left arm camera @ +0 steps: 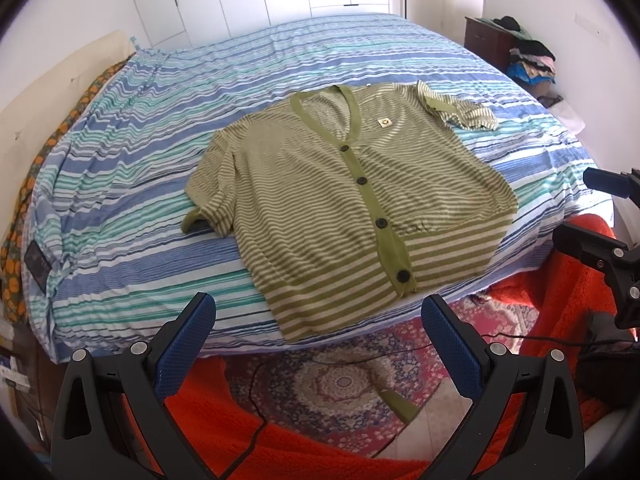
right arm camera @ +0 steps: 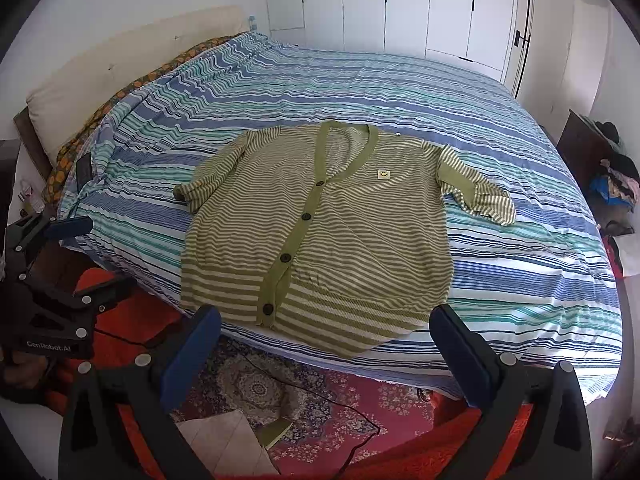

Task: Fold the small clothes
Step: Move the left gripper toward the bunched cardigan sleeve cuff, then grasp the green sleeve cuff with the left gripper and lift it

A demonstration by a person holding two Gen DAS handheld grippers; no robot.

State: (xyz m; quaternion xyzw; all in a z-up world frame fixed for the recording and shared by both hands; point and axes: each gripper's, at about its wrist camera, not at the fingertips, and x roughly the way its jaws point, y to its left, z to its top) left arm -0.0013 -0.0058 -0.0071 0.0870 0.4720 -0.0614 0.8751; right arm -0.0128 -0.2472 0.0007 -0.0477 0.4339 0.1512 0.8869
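A green and cream striped cardigan point(left arm camera: 344, 204) point(right arm camera: 316, 236) with dark buttons lies flat, front up, on the bed, hem toward me. One short sleeve point(left arm camera: 460, 112) is crumpled and partly turned over; the other point(left arm camera: 208, 200) lies flat. My left gripper point(left arm camera: 318, 312) hovers open just below the hem, over the bed's edge, holding nothing. My right gripper point(right arm camera: 324, 324) hangs open near the hem too, empty. Each gripper shows at the side of the other's view: the right gripper point(left arm camera: 588, 208) and the left gripper point(right arm camera: 84, 252).
The bed point(left arm camera: 160, 160) wears a blue, teal and white striped cover. A patterned red rug point(left arm camera: 340, 380) and an orange blanket point(left arm camera: 192, 408) lie on the floor, with a black cable point(right arm camera: 340, 404). A dark cabinet with piled clothes point(left arm camera: 524, 56) stands at the right wall.
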